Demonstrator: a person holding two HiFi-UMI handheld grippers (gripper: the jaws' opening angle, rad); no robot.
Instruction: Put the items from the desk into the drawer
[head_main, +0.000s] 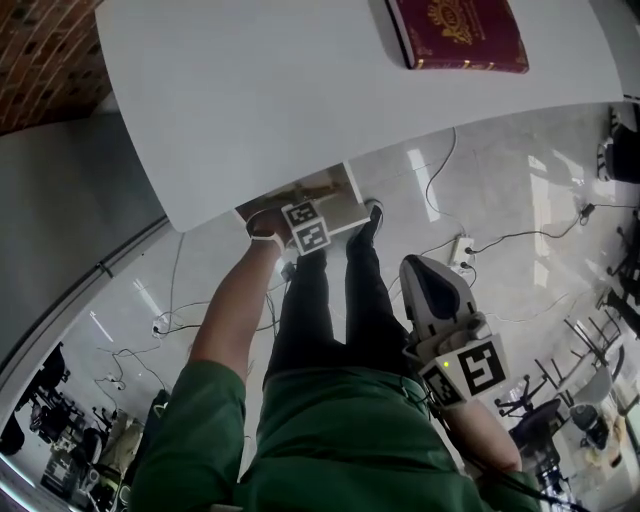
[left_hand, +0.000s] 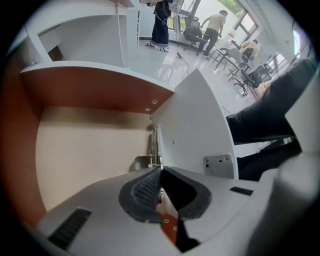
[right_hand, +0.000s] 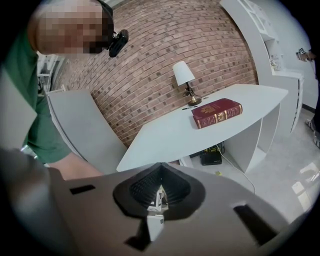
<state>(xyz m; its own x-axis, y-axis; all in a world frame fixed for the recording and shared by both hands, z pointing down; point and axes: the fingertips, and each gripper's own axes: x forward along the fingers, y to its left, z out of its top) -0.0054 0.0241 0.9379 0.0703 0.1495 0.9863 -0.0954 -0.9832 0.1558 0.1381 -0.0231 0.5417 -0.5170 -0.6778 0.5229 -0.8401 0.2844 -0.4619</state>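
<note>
Wood-lined drawer (left_hand: 85, 155) open, bare floor showing. Left tongs (left_hand: 159, 180) pinched shut on its metal handle (left_hand: 154, 150). Right tongs (right_hand: 160, 192) closed, holding nothing. Red book (head_main: 457, 32) lies on counter (head_main: 300, 90).

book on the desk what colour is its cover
Dark red with gold decoration, on the book; it shows best in the head view.

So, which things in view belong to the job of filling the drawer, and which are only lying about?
Job:
- red book on the desk
- drawer, open
- left tongs, shut on the drawer handle
- right tongs, shut, empty

Lying about:
- lamp, probably
- floor cables
- power strip
</note>
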